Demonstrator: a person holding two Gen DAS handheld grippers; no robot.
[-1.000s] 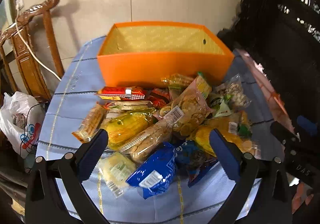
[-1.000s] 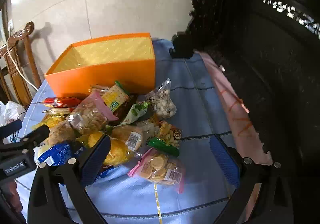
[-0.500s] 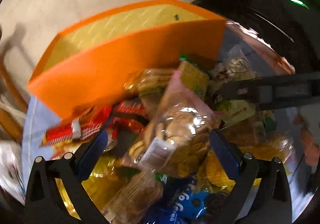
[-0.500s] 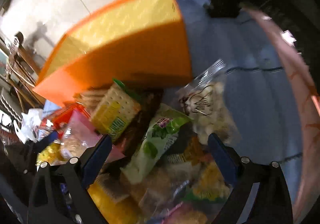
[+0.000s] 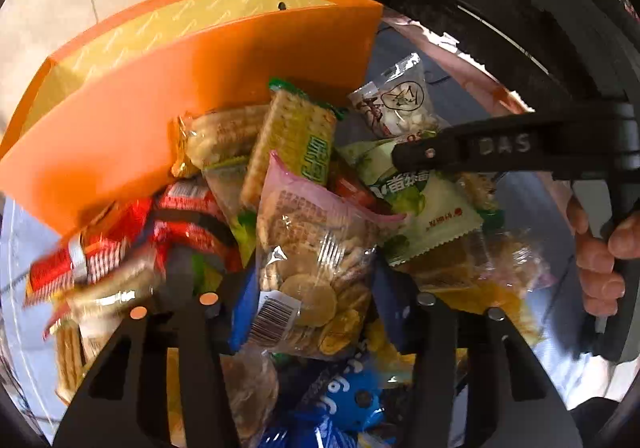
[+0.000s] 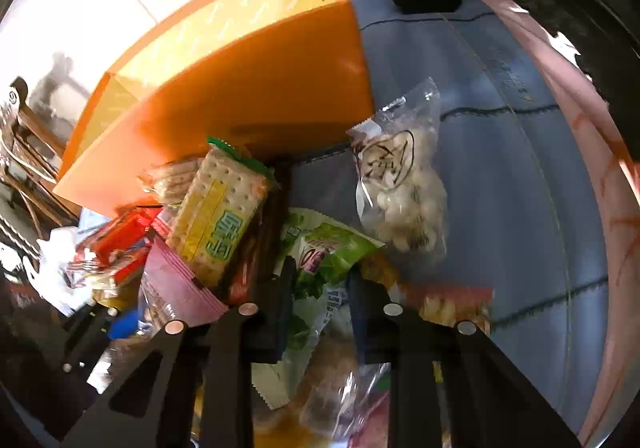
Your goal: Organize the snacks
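Two claws are working down into one heap of snack packets on a bench [image 6: 500, 176] that is wearing a blue striped cloth. The orange box [image 5: 192, 88] is standing at the heap's eleven o'clock, its near wall touching the rearmost packets; its floor is hidden behind that wall, so only the yellow lining is showing.

The left claw [image 5: 316, 288] has just been closing, and its blue pads are now pressing on both flanks of a clear bag of round biscuits [image 5: 316, 260] with a pink top. The bag's lower end is disappearing behind the claw's black frame. At the bag's twelve o'clock a green-ended cracker pack [image 5: 292, 140] is leaning on the box wall. At nine o'clock, red wrappers [image 5: 120, 244] are smearing into blur and cannot be read.

The right claw [image 6: 320, 300] has also just been closing, and it is clenching the lower part of a green and white packet [image 6: 324, 252]; the pinched part is mostly covered by the fingers. At its one o'clock a clear bag of pale nuts [image 6: 404, 192] is lying on the cloth, just beside the box corner. In the left view a person's hand [image 5: 600, 252] is gripping the right claw's handle at three o'clock, partly cut off.
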